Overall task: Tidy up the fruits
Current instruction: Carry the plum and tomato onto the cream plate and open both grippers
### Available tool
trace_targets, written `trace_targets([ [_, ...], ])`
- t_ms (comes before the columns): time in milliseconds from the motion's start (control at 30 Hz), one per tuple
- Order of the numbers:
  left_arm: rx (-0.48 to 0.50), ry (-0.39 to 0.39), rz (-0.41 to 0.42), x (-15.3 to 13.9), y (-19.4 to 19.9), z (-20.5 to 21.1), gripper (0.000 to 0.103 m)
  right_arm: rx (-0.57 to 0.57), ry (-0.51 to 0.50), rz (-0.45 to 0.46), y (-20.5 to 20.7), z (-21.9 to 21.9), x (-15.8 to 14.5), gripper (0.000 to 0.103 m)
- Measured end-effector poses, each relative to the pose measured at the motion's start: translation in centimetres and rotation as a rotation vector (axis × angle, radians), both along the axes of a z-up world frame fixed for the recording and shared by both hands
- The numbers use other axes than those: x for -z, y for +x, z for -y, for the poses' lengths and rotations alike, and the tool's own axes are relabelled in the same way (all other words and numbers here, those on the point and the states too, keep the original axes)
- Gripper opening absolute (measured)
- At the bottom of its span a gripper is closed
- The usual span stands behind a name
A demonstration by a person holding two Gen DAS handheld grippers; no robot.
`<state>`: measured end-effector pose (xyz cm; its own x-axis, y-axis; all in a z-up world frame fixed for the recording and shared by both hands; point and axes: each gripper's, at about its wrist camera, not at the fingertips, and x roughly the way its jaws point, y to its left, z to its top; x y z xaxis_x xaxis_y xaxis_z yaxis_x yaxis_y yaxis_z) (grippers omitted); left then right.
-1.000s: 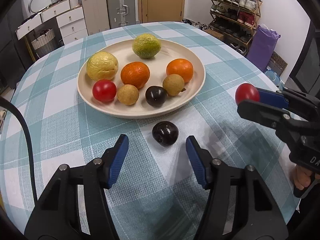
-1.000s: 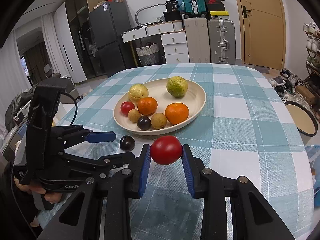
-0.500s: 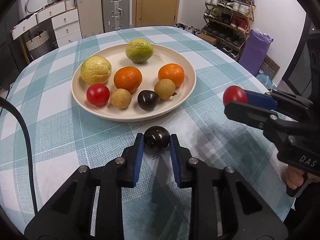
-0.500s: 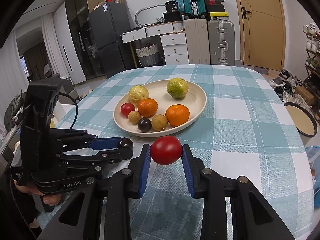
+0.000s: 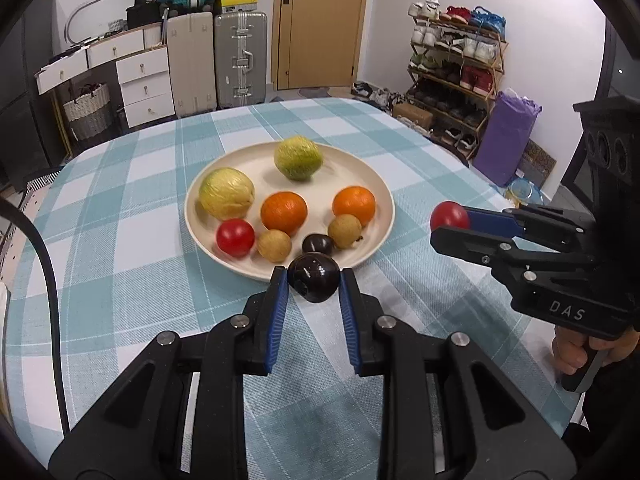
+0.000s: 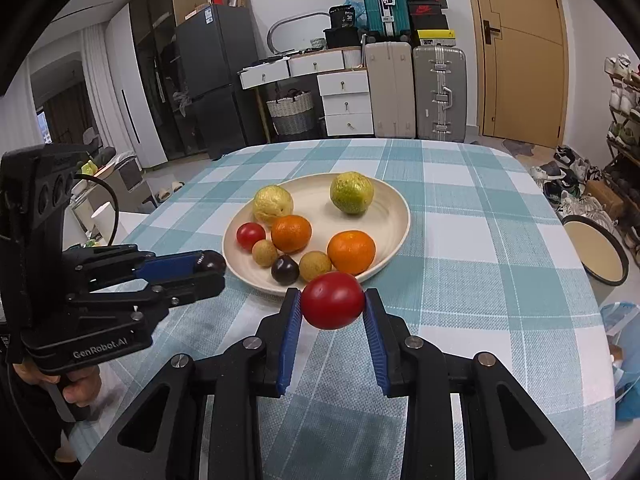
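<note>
left gripper [image 5: 313, 282]: jaws closed tight on a dark plum [image 5: 314, 282], pinched between the blue pads at the very tips; the fruit is clear of the cloth.
right gripper [image 6: 332, 306]: jaws clamped on a red tomato [image 6: 332, 306], held at the fingertips above the cloth.
between the two: from the left wrist, the right gripper comes in from the right side with its tomato [image 5: 449, 216] at the tip; from the right wrist, the left gripper enters from the left, its plum [image 6: 210, 262] just beside the plate's rim.
plate [image 5: 380, 188]: cream, round, straight ahead of both grippers, its near rim just beyond the left one's fingertips.
on the plate, nearest the left gripper: a second dark plum [image 5: 318, 243], flanked by two small tan fruits [image 5: 274, 245].
further ahead: a red tomato [image 5: 235, 237] to the left, two oranges [image 5: 284, 213] in the middle row.
far side: a yellow-green fruit [image 5: 226, 193] on the left and a green one [image 5: 298, 158] at the back.
table [image 5: 120, 240]: round, under a teal-and-white check cloth.
person: a hand [image 6: 82, 386] grips the left gripper's handle.
</note>
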<state>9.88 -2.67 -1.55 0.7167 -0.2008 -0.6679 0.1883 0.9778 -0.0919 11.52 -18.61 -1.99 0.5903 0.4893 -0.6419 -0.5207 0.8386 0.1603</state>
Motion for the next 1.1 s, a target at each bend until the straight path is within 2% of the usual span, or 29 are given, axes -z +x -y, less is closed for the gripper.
trace_targets([
  [433, -0.045, -0.017, 0.044, -1.9, 1.6, -1.7, 0.023, -0.011, -0.007, 0.012, 2.0, -1.2, -1.3, 0.032],
  [1100, -0.039, -0.019, 0.030, -1.4, 7.2, -1.0, 0.023, -0.003, -0.009, -0.013, 6.2, -3.0, -0.9, 0.032],
])
